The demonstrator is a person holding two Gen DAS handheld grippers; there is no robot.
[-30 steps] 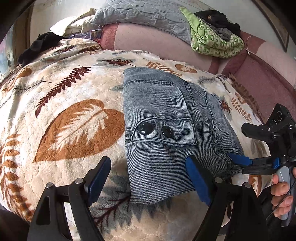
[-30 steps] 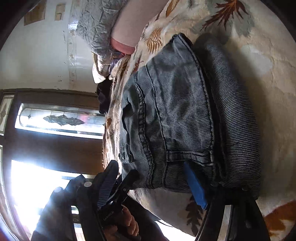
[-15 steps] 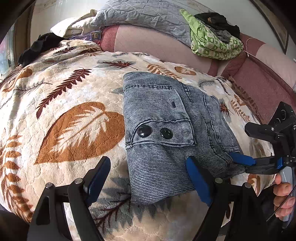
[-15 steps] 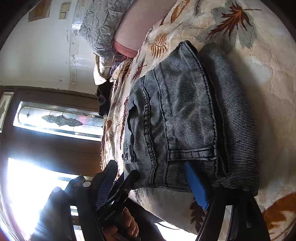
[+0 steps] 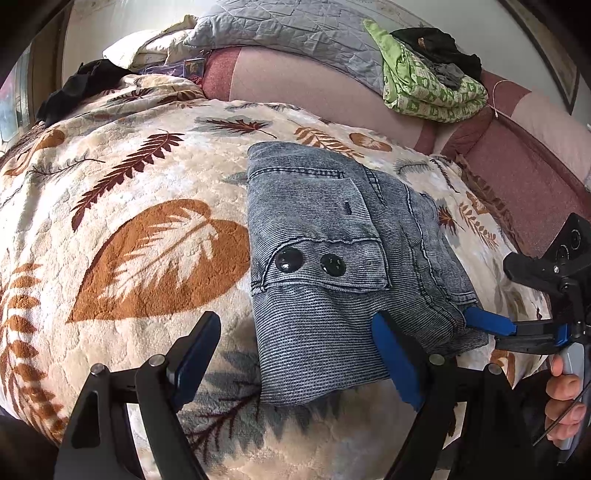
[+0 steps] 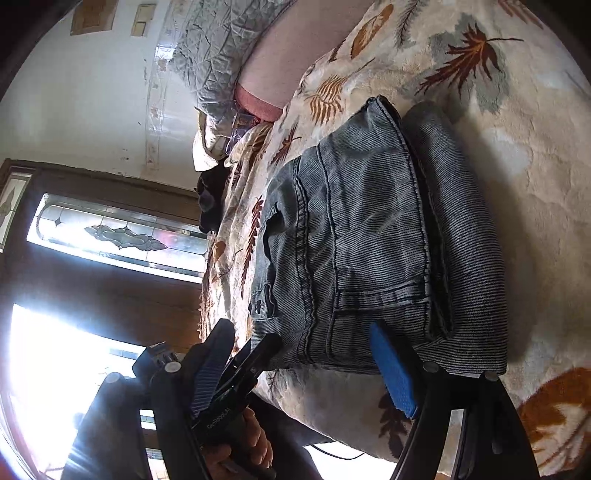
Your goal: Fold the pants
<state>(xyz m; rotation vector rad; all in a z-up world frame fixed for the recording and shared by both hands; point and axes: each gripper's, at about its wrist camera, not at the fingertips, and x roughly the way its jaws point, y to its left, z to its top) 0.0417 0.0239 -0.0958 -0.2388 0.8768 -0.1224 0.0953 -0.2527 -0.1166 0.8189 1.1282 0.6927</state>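
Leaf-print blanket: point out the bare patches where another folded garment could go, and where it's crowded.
Free: the broad blanket stretch left of the folded denim pants, around the big orange leaf, up to the black garment. Crowded: the pants' right edge, where the right gripper sits, and the backrest holding the grey quilt and green cloth.

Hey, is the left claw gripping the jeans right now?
No, the left claw is wide open, with the near edge of the folded jeans lying loose between its blue pads.

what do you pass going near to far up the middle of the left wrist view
left gripper → folded pants → leaf-print blanket → pink sofa back → grey quilt
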